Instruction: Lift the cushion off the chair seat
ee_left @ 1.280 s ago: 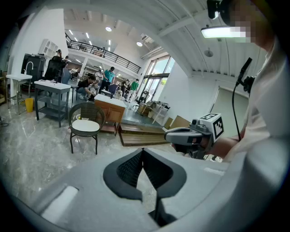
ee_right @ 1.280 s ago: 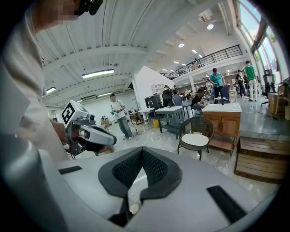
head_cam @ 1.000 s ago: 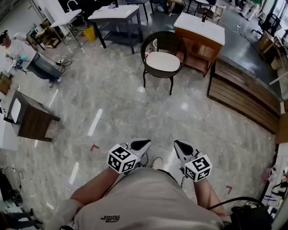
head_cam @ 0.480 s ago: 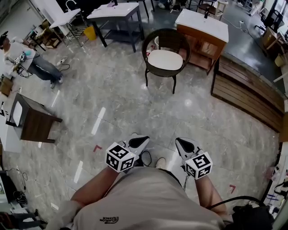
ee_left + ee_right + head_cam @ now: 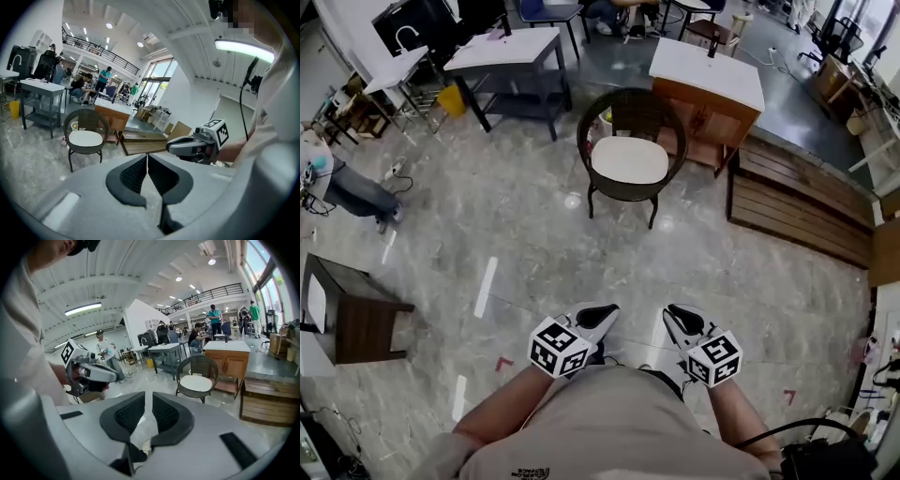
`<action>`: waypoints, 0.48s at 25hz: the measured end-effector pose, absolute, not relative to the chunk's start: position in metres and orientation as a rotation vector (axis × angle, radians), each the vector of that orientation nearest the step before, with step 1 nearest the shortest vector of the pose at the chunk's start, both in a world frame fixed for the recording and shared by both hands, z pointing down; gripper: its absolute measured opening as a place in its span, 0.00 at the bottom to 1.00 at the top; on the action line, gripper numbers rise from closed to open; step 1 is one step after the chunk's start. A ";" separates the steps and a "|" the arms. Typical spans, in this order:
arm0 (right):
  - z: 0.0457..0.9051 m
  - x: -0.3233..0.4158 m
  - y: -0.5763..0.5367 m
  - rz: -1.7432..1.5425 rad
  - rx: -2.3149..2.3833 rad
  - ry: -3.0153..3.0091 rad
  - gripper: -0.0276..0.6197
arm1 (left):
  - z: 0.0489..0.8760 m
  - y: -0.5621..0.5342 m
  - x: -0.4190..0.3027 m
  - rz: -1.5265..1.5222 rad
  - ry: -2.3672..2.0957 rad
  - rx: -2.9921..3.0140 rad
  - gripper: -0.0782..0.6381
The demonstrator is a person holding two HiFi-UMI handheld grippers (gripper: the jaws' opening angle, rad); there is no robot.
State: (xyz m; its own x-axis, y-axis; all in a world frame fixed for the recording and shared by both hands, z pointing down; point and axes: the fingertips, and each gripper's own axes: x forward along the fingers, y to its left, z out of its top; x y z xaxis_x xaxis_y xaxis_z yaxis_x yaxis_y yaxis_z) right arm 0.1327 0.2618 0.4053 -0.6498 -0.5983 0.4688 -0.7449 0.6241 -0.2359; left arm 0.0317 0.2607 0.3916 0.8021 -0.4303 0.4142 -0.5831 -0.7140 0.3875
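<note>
A dark wicker chair (image 5: 628,112) stands on the marble floor well ahead of me. A white round cushion (image 5: 630,160) lies flat on its seat. Both grippers are held close to my body, far short of the chair and pointing toward it. My left gripper (image 5: 602,314) is shut and empty, its pads meeting at the tips (image 5: 147,157). The jaws of my right gripper (image 5: 678,316) are opening, with a narrow slit between the pads (image 5: 148,397) and nothing in it. The chair (image 5: 86,123) and cushion (image 5: 85,138) show small in the left gripper view. In the right gripper view the cushion (image 5: 196,383) also appears small.
A wooden cabinet (image 5: 705,80) with a white top stands right behind the chair. A low wooden platform (image 5: 797,202) lies to its right. A grey table (image 5: 506,52) is at the back left, a dark side table (image 5: 352,314) at the near left. Several people sit further back.
The chair has drawn nearer and sits lower in the head view as I walk toward it. Both grippers keep the same pose in front of my body.
</note>
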 end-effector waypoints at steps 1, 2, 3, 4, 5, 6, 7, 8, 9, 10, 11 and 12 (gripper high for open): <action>0.404 0.120 0.247 0.607 1.095 -2.501 0.12 | 0.388 0.248 0.021 0.403 -0.721 2.489 0.12; 0.402 0.106 0.231 0.619 1.114 -2.501 0.14 | 0.385 0.236 0.008 0.404 -0.689 2.500 0.12; 0.402 0.092 0.216 0.629 1.130 -2.502 0.16 | 0.382 0.225 -0.006 0.407 -0.661 2.510 0.12; 0.403 0.077 0.201 0.637 1.140 -2.501 0.18 | 0.379 0.214 -0.020 0.411 -0.641 2.518 0.12; 0.405 0.064 0.188 0.645 1.142 -2.496 0.19 | 0.378 0.205 -0.034 0.415 -0.633 2.522 0.12; 0.409 0.054 0.174 0.648 1.139 -2.490 0.19 | 0.378 0.194 -0.047 0.419 -0.635 2.525 0.12; 0.413 0.045 0.159 0.649 1.136 -2.485 0.20 | 0.379 0.183 -0.057 0.423 -0.640 2.528 0.12; 0.417 0.039 0.145 0.654 1.133 -2.482 0.20 | 0.380 0.172 -0.065 0.427 -0.648 2.529 0.12; 0.422 0.033 0.133 0.669 1.132 -2.480 0.20 | 0.382 0.163 -0.072 0.429 -0.656 2.527 0.12; 0.426 0.028 0.123 0.693 1.133 -2.480 0.20 | 0.382 0.155 -0.078 0.429 -0.667 2.522 0.12; 0.430 0.023 0.112 0.724 1.135 -2.481 0.20 | 0.383 0.148 -0.085 0.426 -0.681 2.515 0.12; 0.434 0.018 0.102 0.765 1.134 -2.483 0.20 | 0.383 0.140 -0.090 0.420 -0.698 2.507 0.12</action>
